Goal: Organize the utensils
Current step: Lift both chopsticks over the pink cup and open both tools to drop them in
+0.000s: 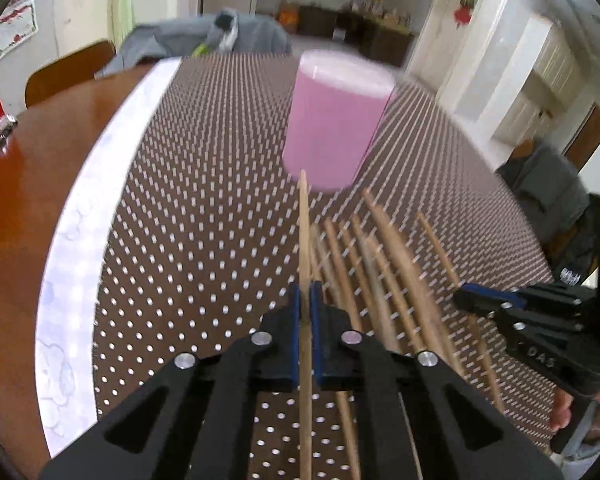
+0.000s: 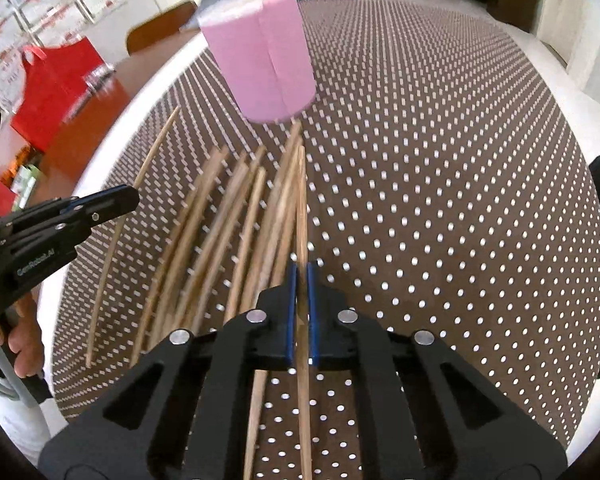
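Observation:
A pink cylindrical cup (image 1: 336,120) stands upright on the dotted brown mat (image 1: 204,216); it also shows in the right wrist view (image 2: 266,52). Several wooden chopsticks (image 1: 384,264) lie side by side on the mat in front of the cup, also in the right wrist view (image 2: 224,220). My left gripper (image 1: 307,292) is shut on one chopstick (image 1: 305,232) that points toward the cup. My right gripper (image 2: 300,276) is shut on another chopstick (image 2: 301,200) at the right edge of the pile. Each gripper shows in the other's view, the right (image 1: 484,300) and the left (image 2: 112,200).
The mat lies on a round wooden table (image 1: 28,184) with a white border strip (image 1: 84,216). A red bag (image 2: 52,84) stands at the table's left. Chairs with grey clothing (image 1: 204,36) stand behind the table. The mat right of the pile (image 2: 440,200) is bare.

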The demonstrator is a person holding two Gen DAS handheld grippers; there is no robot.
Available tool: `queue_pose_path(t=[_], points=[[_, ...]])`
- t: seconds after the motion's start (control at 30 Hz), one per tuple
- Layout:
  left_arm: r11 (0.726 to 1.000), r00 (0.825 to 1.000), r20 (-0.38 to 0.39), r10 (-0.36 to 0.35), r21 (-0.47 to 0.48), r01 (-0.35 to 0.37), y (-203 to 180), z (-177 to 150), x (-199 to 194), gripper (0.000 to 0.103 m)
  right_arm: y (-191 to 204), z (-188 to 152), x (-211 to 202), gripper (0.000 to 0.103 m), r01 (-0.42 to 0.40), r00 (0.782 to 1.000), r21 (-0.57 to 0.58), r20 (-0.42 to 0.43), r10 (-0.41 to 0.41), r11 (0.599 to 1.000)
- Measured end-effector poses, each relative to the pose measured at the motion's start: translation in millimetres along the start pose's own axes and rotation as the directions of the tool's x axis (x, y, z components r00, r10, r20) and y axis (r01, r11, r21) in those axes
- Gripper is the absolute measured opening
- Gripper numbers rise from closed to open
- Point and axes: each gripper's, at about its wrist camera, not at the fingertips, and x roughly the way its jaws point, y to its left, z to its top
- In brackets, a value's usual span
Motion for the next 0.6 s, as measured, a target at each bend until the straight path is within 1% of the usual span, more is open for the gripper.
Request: queue_pose_path(t=[0.03,0.1,0.13,0.2,0.23,0.27,0.33,0.4,0.43,0.47,0.5,0.53,0.6], points=[[1.0,0.999,0.037,-0.018,-0.001,0.018,-2.5,2.7,-9.6,0.006,-1.6,2.0,-5.8,0.006,-0.014,1.0,0.0,0.02,0.014,1.0],[0.999,0.995,0.089,-0.039,-0.001,0.039,-6.6,6.6,-21.8,0.006,-3.2,6.8,-18.4,0.006,-0.036,0.998,-0.003,0.06,0.036,0.999],[0.999,0.991,0.125,-0.053,0.001,0.053,-10.2,7.1,-30.2,0.006,-3.6,10.5,-25.1,0.006,-0.05,0.995,-0.003,0.087,0.05,0.999],[0.997,0.976,0.203,-0.083,0.005,0.083,-15.3,11.0,-44.6,0.006,-4.6,18.2,-38.2,0.005,-0.067,0.988,-0.003,0.139,0.066,0.998],[0.996,0.969,0.231,-0.093,0.008,0.094,-15.7,11.9,-49.7,0.006,-5.2,21.5,-45.3,0.005,-0.075,0.983,-0.003,0.17,0.075,0.997],[0.994,0.955,0.275,-0.107,0.012,0.108,-17.8,16.2,-55.5,0.006,-6.1,18.4,-52.3,0.005,-0.083,0.977,-0.003,0.194,0.082,0.997],[0.992,0.936,0.33,-0.122,0.02,0.123,-22.7,23.8,-61.5,0.006,-4.2,28.6,-65.9,0.005,-0.101,0.961,-0.009,0.259,0.1,0.995],[0.989,0.906,0.398,-0.142,0.026,0.144,-28.4,35.4,-64.9,0.006,-2.2,33.0,-78.3,0.005,-0.107,0.946,-0.022,0.306,0.109,0.994],[0.989,0.893,0.425,-0.145,0.033,0.145,-31.8,43.0,-65.0,0.006,0.3,38.3,-83.1,0.005,-0.114,0.937,-0.027,0.328,0.116,0.993],[0.989,0.883,0.447,-0.145,0.035,0.144,-33.5,48.6,-65.7,0.006,6.9,36.8,-89.0,0.005,-0.116,0.931,-0.031,0.344,0.119,0.993],[0.988,0.869,0.472,-0.149,0.04,0.148,-35.9,53.9,-67.1,0.006,11.8,43.2,-93.2,0.005,-0.112,0.923,-0.039,0.367,0.119,0.993],[0.988,0.849,0.505,-0.153,0.048,0.15,-39.5,61.9,-67.1,0.006,13.9,51.0,-97.9,0.005,-0.113,0.914,-0.046,0.388,0.122,0.992],[0.989,0.824,0.548,-0.147,0.057,0.139,-42.0,75.4,-67.2,0.006,21.0,61.5,-106.3,0.005,-0.127,0.899,-0.056,0.415,0.139,0.99]])
